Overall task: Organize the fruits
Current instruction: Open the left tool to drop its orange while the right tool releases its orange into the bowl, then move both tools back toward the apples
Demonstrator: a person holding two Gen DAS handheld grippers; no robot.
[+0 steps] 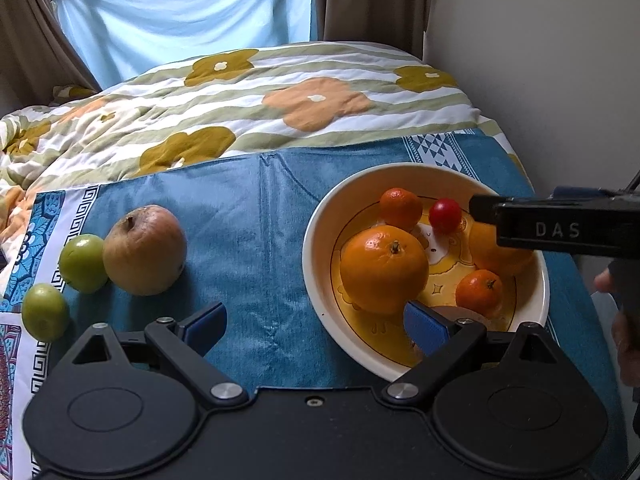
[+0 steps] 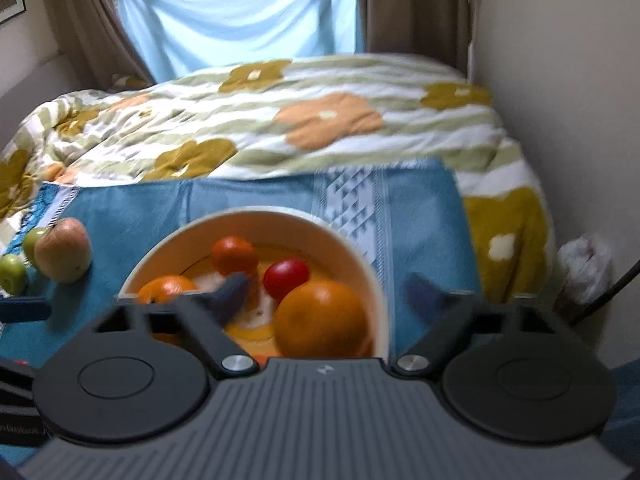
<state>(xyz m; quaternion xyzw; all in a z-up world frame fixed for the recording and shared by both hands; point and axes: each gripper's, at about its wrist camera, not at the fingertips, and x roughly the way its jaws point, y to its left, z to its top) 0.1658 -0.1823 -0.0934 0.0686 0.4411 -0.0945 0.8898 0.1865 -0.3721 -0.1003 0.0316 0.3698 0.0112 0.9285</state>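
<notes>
A cream bowl on the blue cloth holds two big oranges, two small tangerines and a red tomato. Left of it lie a brownish apple and two green fruits. My left gripper is open and empty, its right finger over the bowl's near rim. My right gripper is open over the bowl. One big orange lies between its fingers, untouched by the pads. From the left wrist, its black finger hides part of that orange.
A flowered quilt lies behind the cloth, with curtains and a window beyond. A pale wall runs along the right side. A white plastic bag and a dark cable sit by the bed's right edge. A person's hand shows at far right.
</notes>
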